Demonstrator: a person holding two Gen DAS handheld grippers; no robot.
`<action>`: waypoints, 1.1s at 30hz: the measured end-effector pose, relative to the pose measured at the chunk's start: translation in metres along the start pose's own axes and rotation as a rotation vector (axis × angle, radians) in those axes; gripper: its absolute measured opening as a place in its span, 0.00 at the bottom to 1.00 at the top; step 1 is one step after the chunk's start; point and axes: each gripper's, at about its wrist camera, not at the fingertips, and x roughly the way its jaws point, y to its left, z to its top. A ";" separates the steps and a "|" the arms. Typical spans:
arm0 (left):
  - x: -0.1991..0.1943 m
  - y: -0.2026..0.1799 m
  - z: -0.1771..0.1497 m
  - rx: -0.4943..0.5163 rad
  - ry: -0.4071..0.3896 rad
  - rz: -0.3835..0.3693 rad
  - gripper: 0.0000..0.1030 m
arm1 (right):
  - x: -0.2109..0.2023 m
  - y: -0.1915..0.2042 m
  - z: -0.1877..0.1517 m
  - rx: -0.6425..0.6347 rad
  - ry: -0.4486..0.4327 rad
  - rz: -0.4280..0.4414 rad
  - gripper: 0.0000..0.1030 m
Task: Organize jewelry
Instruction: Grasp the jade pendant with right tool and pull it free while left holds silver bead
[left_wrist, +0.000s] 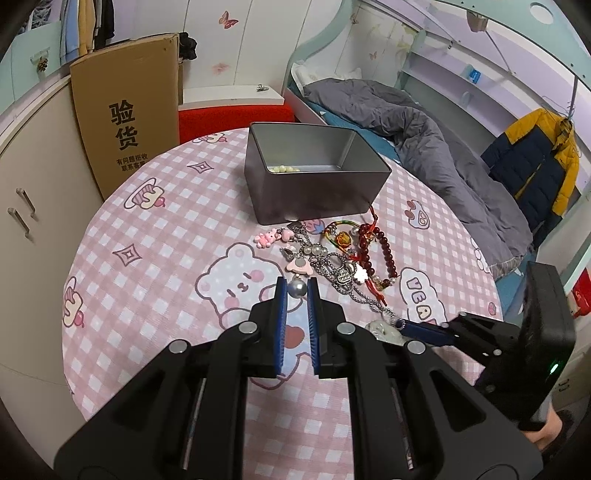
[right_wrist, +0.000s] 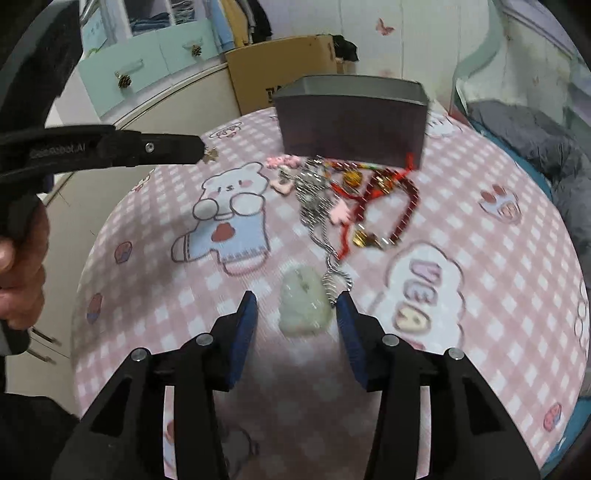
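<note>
Fingers on left gripper (left_wrist: 297, 286) nearly closed, pinching a grey pearl bead (left_wrist: 297, 289) at the tips; right-wrist view shows a small charm (right_wrist: 211, 153) dangling off them, so it's lifted clear of the tablecloth (left_wrist: 155, 236), prob for transfer. Right gripper (right_wrist: 295, 308) wide open, holding nothing, fingers either side of the pale jade pendant (right_wrist: 304, 306) w/ its coiled chain end (right_wrist: 334, 286) by the right finger: looks like pre-grasp, though view is blurred. Rest of jewelry pile (left_wrist: 332, 254) sits just in front of the metal tin (left_wrist: 314, 173), touching its near wall. Tin already has pale beads (left_wrist: 284, 169) inside, so it's the drop target.
</note>
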 end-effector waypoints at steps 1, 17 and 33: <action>-0.001 0.000 -0.001 -0.001 -0.001 0.002 0.10 | 0.002 0.002 0.001 -0.024 0.002 -0.025 0.34; -0.030 -0.006 0.041 0.020 -0.113 -0.021 0.10 | -0.071 -0.032 0.070 0.074 -0.206 0.172 0.26; -0.020 -0.010 0.046 0.024 -0.106 -0.013 0.10 | -0.031 -0.049 0.026 0.091 -0.046 0.108 0.29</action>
